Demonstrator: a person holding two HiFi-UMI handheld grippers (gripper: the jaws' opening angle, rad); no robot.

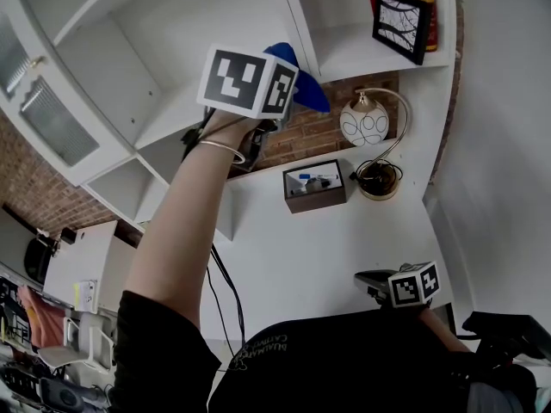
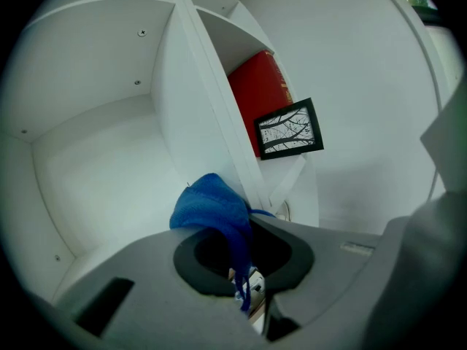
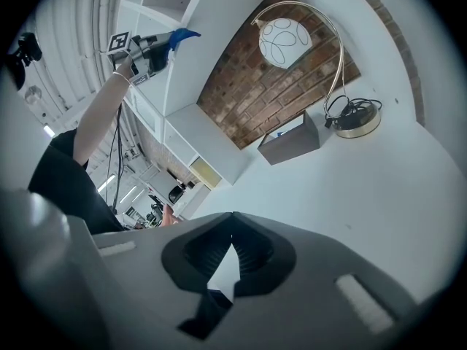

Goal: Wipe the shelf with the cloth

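Grasp: we had our left gripper [image 2: 244, 248] raised on an outstretched arm, its jaws clenched on the blue cloth [image 2: 212, 205] with no gap showing beside the fabric.
Cloth: a bunched mound of it stood out past the jaw tips, and a thin tail ran back between the jaws. In the head view it poked out to the right of the marker cube [image 1: 248, 80].
Cloth axis: we saw its long line follow the jaws, tail at the near end and bunched end pointing far, into the shelf [image 2: 109, 159].
Cloth position: it sat at the foot of the upright divider [image 2: 191, 108], on the side of the bare left compartment. We could not tell whether it was touching the white surface.
Shelf: to the right of the divider we saw a red book [image 2: 257, 95] standing upright, with a black-framed picture [image 2: 290, 128] leaning in front of it.
Other hand: we kept our right gripper [image 3: 232, 248] low and near the body, well apart from the shelf, its jaws brought together tip to tip and gripping nothing.
Desk: the white desk [image 1: 301, 256] lay below, with a dark box [image 1: 314, 185] and a globe lamp [image 1: 366, 120] at its far edge against the brick wall [image 1: 314, 134].
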